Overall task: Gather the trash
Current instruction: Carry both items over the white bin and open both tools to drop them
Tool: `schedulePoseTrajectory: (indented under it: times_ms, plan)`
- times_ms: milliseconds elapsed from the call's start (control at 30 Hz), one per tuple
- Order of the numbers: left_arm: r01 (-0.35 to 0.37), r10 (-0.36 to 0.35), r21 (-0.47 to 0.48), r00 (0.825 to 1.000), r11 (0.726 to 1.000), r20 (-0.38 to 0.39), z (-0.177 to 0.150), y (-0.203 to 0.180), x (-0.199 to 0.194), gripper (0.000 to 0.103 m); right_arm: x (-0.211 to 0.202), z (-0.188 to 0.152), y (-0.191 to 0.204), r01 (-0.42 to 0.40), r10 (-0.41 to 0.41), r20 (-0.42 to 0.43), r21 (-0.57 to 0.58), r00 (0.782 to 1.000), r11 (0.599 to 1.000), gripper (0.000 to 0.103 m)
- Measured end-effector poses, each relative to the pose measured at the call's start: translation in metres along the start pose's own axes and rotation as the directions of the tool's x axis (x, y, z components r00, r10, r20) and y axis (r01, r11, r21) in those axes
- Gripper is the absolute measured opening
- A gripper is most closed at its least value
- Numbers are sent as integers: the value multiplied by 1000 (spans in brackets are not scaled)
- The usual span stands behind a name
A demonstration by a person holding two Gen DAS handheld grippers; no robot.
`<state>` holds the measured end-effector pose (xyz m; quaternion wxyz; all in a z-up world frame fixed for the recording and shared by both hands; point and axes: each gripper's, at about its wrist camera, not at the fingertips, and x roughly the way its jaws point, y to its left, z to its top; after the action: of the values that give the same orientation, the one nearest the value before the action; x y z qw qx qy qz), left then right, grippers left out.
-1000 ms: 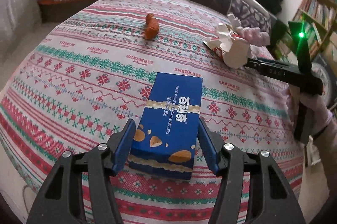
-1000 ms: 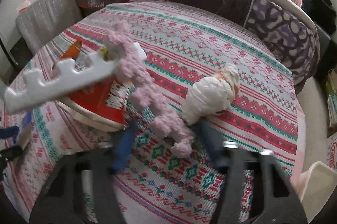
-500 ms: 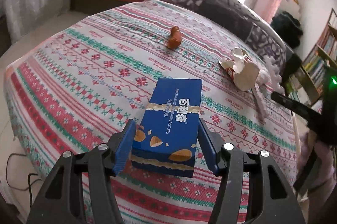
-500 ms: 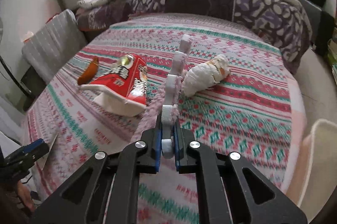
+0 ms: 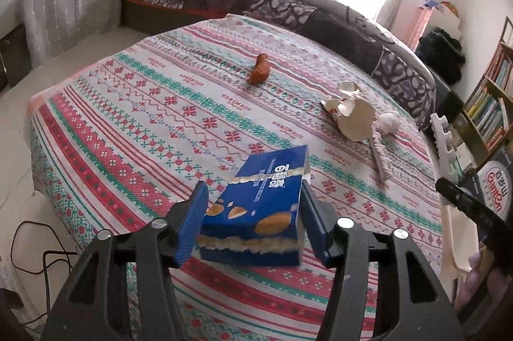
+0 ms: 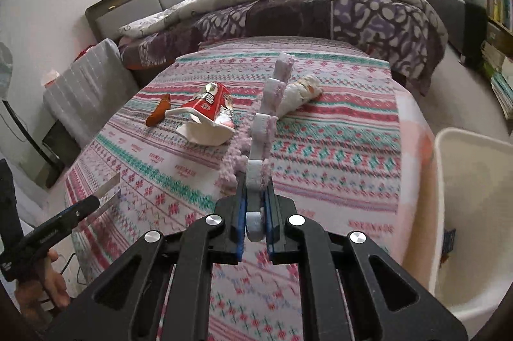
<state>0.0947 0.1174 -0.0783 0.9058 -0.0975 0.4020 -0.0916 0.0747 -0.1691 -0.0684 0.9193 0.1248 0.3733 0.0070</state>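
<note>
Over the patterned bedspread, both grippers are now carrying something, which a second ago was only half true. The left gripper has just been closing: its blue pads, which flanked the blue box with a gap on either side, now press its two long sides, and the box is tilted, its far end up and its near end clear of the cloth instead of lying flat. The right gripper a second ago stood open above the white foam strip and the pink fluffy cord; its jaws have just been closing too, and they are now nearly together, pinching the strip's near end so that the notched strip stands up and away from the fingers, with the cord hanging along it. Whether the cord is itself clamped or only tangled with the strip I cannot tell.

For the task, this means two pieces are off the bed at once. Still lying on the cloth are the torn red carton, the orange scrap to its left and the white wad further back. A white bin stands beside the bed on the right, near the right gripper, and it looks like the likely place for both loads. The box seems firmly seated; the thin strip may swing.
</note>
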Motion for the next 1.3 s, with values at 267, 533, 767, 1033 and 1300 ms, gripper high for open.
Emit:
schedulePoseTrajectory:
  times_ms: [267,533,767,1033,1300]
  plan:
    - [11,-11,22,1000,1000,14,-3,-20,-6,23,-23,-8,-20,25,-25,27,18,999,1000,9]
    - [-74,81,76,992,994,-95,-6,-30,12,78,-32,-9,-26,8,-9,34,19,999,1000,9]
    - [-113,128,90,975,989,-180,-1,-27,32,89,-31,-10,-14,4,-3,33,-25,999,1000,9]
    - [-149,169,127,972,981,-163,-13,-33,43,56,-34,-10,-10,7,-5,38,-54,999,998,9]
    - [-76,84,116,994,990,-64,2,-49,19,56,-44,-7,-26,25,-23,66,-24,998,999,9]
